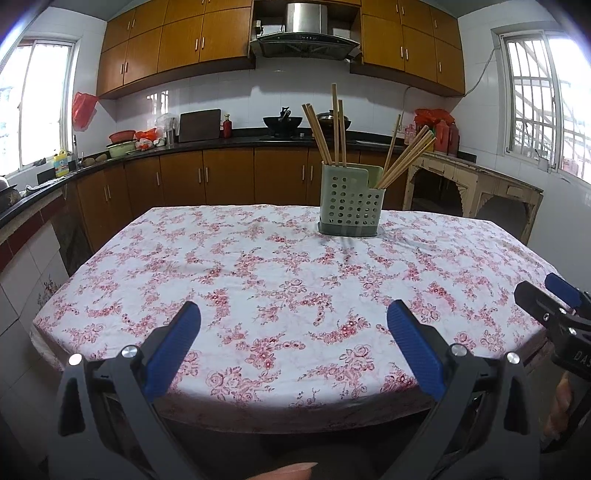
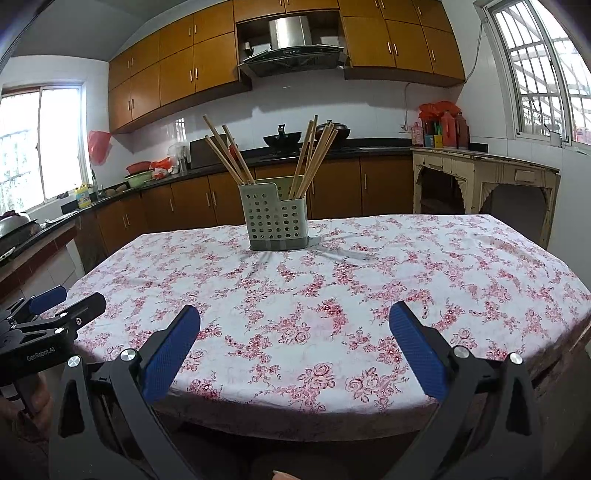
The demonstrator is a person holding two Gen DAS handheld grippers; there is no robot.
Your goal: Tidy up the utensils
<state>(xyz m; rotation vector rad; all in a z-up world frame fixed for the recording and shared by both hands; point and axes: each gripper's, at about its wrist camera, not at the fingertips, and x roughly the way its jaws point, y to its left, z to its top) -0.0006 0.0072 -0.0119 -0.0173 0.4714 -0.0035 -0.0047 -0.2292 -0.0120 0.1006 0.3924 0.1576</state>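
My left gripper (image 1: 293,321) and right gripper (image 2: 294,325) hover wide open and empty at the table's (image 1: 110,295) near edge, while every chopstick (image 2: 229,155) I see already stands in the far holder (image 2: 273,218), so the sorting looks finished.

I face a kitchen with white-tiled walls (image 1: 240,92), orange-brown wooden wall cabinets (image 1: 177,44) and matching base cabinets (image 1: 229,175) under a black countertop (image 1: 207,142). A steel range hood (image 1: 304,33) hangs centrally. Daylight enters through barred windows (image 1: 535,99) on both sides. A worn cream side table (image 2: 484,173) stands at right.
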